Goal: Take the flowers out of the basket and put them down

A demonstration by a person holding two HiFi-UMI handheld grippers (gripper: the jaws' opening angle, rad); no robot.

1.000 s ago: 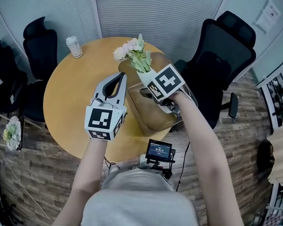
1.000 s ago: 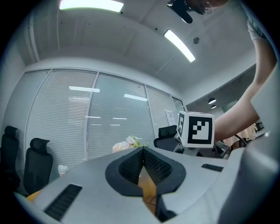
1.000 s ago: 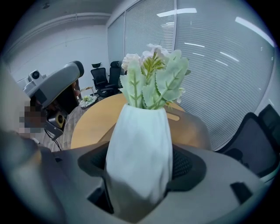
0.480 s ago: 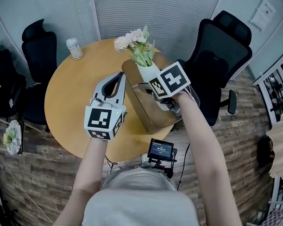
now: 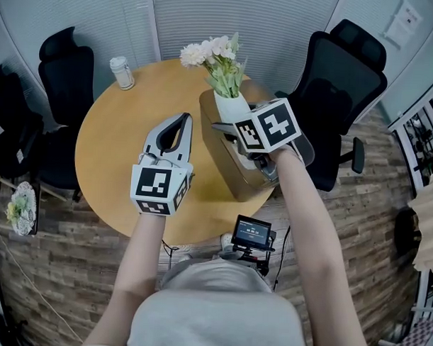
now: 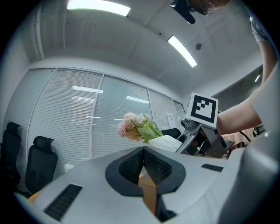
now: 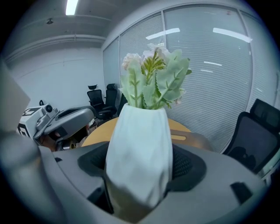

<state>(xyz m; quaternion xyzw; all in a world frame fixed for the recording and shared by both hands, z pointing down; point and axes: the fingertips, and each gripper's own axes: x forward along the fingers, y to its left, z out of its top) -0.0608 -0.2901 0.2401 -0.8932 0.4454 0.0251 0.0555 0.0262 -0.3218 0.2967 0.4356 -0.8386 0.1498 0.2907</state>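
A white vase (image 5: 231, 107) of pale pink and white flowers (image 5: 212, 56) hangs above the brown basket (image 5: 220, 158) on the round wooden table (image 5: 114, 147). My right gripper (image 5: 229, 124) is shut on the vase body, and its pads press both sides of the vase (image 7: 140, 148) under the flowers (image 7: 153, 78). My left gripper (image 5: 182, 119) is shut on nothing, just left of the basket and above the table. In the left gripper view the flowers (image 6: 134, 127) and the right gripper (image 6: 202, 131) show beyond its closed jaws.
A small lidded cup (image 5: 122, 72) stands at the table's far left edge. Black office chairs (image 5: 347, 88) ring the table, with blinds on glass walls behind. A small screen on a stand (image 5: 251, 234) sits below the table's near edge.
My right gripper has lifted the vase of flowers higher above the basket and a little to the right. The left gripper has stayed where it was.
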